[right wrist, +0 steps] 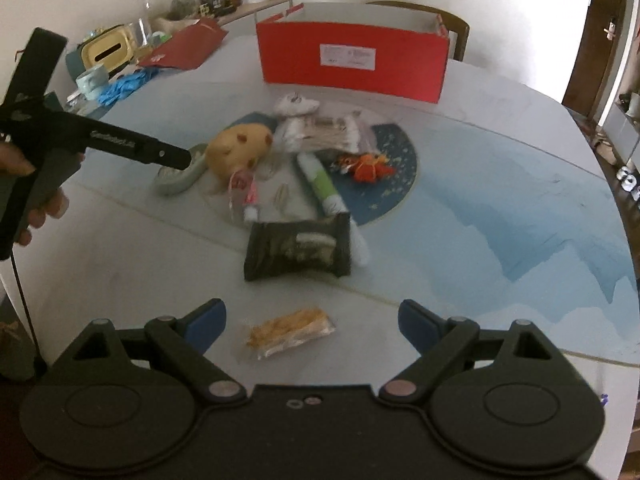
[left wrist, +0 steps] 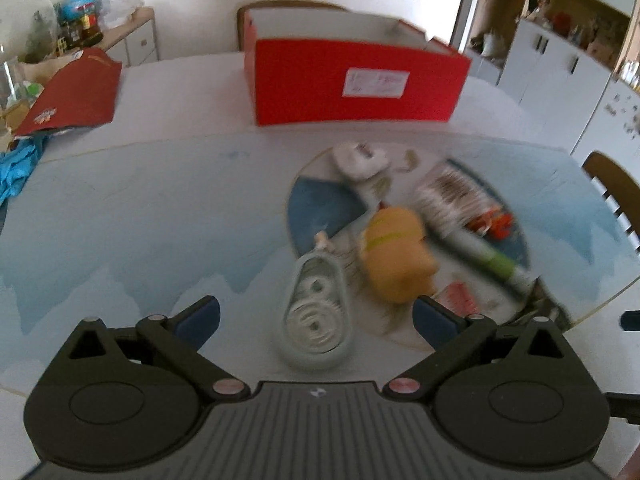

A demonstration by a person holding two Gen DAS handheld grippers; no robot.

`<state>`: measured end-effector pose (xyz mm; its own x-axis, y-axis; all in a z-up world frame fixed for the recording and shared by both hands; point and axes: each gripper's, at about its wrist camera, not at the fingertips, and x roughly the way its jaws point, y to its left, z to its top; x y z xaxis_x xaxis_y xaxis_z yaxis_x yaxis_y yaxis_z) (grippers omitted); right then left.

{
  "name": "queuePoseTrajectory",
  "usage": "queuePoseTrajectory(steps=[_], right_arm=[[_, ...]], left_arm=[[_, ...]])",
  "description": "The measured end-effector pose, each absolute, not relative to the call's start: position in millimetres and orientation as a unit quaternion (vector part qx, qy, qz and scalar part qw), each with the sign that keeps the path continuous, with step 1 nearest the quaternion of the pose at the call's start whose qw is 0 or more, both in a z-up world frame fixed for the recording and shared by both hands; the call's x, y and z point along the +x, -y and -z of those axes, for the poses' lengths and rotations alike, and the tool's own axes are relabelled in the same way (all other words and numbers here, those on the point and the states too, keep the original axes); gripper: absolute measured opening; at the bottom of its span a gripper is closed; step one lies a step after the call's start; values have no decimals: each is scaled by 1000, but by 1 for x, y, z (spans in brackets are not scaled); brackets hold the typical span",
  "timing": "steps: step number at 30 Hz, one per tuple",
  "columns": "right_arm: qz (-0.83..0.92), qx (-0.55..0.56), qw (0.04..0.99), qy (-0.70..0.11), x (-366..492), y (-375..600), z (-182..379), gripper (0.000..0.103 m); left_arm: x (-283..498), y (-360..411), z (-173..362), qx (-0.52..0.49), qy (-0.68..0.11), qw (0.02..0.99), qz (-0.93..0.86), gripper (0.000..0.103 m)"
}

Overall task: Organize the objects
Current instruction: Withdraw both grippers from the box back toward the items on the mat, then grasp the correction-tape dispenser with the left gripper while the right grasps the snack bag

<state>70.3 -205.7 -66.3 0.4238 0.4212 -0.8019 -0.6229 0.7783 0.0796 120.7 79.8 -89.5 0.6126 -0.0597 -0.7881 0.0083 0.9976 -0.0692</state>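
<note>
A red open box (left wrist: 356,80) stands at the far side of the table; it also shows in the right wrist view (right wrist: 352,60). My left gripper (left wrist: 316,316) is open, its jaws on either side of a pale green correction-tape dispenser (left wrist: 316,320), with a yellow plush toy (left wrist: 394,256) just right of it. My right gripper (right wrist: 312,320) is open above a clear-wrapped snack (right wrist: 290,332). Ahead lie a dark packet (right wrist: 298,250), a green-and-white tube (right wrist: 322,184), a cotton-swab bag (right wrist: 324,130), an orange toy (right wrist: 370,168) and the plush (right wrist: 240,148).
The left tool and hand (right wrist: 60,148) reach in from the left in the right wrist view. A red folder (right wrist: 188,46), blue gloves (right wrist: 124,84) and clutter sit at the table's back left. Chairs (left wrist: 616,188) stand at the table's edge.
</note>
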Motion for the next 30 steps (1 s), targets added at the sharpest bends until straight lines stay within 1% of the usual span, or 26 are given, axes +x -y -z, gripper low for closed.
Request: queuePoseTrajectory(steps=[9, 14, 16, 21, 26, 30], right_arm=[[-320, -144, 822, -449, 64, 197, 84, 93], [-317, -142, 816, -462, 67, 196, 92, 84], [-317, -149, 815, -462, 66, 194, 94, 83], [-324, -173, 810, -458, 64, 189, 98, 79], [-328, -176, 808, -457, 64, 184, 100, 79], [-333, -180, 807, -453, 64, 180, 99, 75]], left_arm=[[128, -88, 114, -24, -455, 890, 15, 103], [132, -88, 121, -17, -459, 888, 14, 103], [132, -86, 122, -8, -456, 890, 16, 103], [134, -84, 124, 15, -452, 892, 14, 103], [135, -87, 124, 10, -450, 893, 5, 102], [132, -86, 123, 14, -446, 895, 14, 100]])
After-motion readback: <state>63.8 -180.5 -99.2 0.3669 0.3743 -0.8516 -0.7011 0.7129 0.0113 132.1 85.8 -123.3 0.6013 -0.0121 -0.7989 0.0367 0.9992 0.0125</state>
